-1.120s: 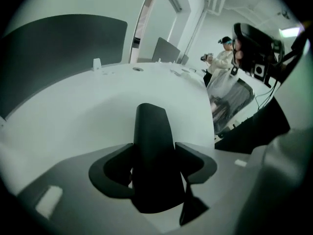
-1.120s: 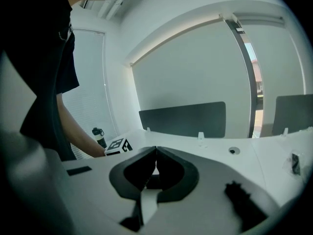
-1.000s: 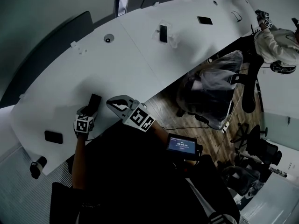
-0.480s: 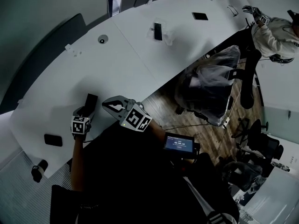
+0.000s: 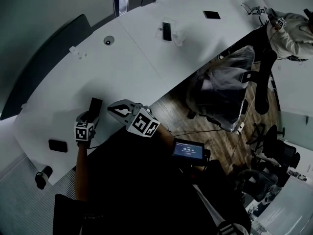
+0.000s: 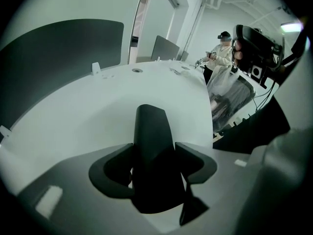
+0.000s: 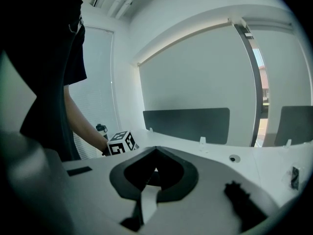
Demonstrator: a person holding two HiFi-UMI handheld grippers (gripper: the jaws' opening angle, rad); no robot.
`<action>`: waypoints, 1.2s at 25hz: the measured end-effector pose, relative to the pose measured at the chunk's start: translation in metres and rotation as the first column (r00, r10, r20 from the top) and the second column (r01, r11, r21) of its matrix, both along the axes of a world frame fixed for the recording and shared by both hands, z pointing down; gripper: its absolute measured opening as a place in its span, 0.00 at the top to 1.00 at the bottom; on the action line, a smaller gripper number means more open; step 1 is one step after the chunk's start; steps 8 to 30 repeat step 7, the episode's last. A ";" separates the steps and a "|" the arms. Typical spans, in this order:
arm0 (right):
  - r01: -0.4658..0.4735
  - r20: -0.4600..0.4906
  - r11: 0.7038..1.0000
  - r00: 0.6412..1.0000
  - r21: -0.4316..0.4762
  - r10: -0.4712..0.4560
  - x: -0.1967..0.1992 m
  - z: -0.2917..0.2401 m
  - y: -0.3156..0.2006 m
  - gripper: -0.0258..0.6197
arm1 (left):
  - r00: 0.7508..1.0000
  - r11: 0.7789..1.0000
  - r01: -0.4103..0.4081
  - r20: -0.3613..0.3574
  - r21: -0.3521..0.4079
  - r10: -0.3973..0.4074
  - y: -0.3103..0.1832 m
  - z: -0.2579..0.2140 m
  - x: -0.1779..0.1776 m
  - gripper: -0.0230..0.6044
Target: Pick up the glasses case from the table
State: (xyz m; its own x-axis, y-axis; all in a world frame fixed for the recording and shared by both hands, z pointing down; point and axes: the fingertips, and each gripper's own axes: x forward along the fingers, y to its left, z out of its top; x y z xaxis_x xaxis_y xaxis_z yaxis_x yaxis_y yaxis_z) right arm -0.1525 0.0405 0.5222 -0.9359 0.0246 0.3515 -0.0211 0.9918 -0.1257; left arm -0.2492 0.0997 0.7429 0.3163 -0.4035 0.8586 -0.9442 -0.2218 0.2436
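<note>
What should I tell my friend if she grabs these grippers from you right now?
Left gripper: jaws closed on the sides of the dark glasses case, which sticks out ahead over the white table.
Right gripper: jaws together with nothing between them, held just beside the left one.
Done: the case is gripped.
Not clear: whether the case is off the table yet.
Left: lift the case clear of the table, probably with the left gripper alone.
</note>
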 end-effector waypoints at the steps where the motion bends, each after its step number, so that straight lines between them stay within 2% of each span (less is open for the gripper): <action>1: 0.001 -0.001 1.000 1.000 0.004 -0.001 0.001 0.000 0.000 0.95 | 1.000 1.000 0.001 0.000 -0.004 -0.001 0.001 0.001 0.000 0.52; 30: -0.003 -0.005 1.000 1.000 -0.003 0.003 0.006 0.001 -0.002 0.95 | 1.000 1.000 0.005 0.003 -0.020 -0.005 0.004 -0.001 0.005 0.52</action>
